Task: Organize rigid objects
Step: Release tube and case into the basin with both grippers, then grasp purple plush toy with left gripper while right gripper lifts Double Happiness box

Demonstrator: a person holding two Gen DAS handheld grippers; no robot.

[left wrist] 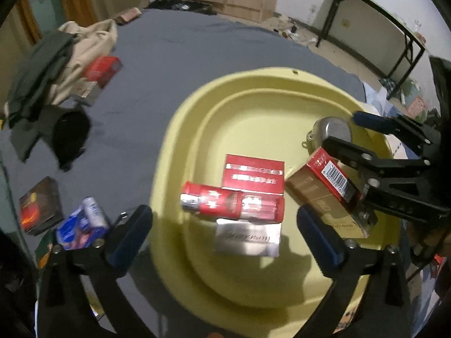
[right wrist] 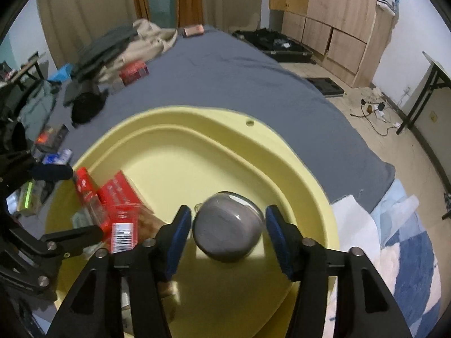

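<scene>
Through my left wrist camera, my left gripper (left wrist: pixel 222 225) stands spread wide and empty above the shallow pale-yellow plastic tray (left wrist: pixel 180 129) on the grey bedsheet (left wrist: pixel 157 64). Below and between its blue pads lies a red cylindrical tube (left wrist: pixel 234 204), resting across a flat red-and-silver carton (left wrist: pixel 252 197); neither pad touches them. I judge they lie there because the tray is the collecting place. A gold-and-red box with a barcode (left wrist: pixel 324 194) leans near the tray's right side, beside my right gripper (left wrist: pixel 336 131), which straddles a grey rounded metal tin (left wrist: pixel 332 131). Outside the tray, a red box (left wrist: pixel 103 73), a dark box with an orange print (left wrist: pixel 39 205) and a blue packet with a silver can (left wrist: pixel 83 224) wait on the sheet near crumpled clothes (left wrist: pixel 50 64), which I take to be still unsorted.

Through my right wrist camera, the right gripper (right wrist: pixel 228 231) is partly open, its pads either side of the tin (right wrist: pixel 227 226) with a visible gap on each flank, so nothing is gripped. The tin sits on the tray floor (right wrist: pixel 197 155), near the tray's front-right edge. The barcoded box (right wrist: pixel 124 233) and red cartons (right wrist: pixel 118 191) crowd the tray's left, with the left gripper's fingers (right wrist: pixel 70 236) over them.
</scene>
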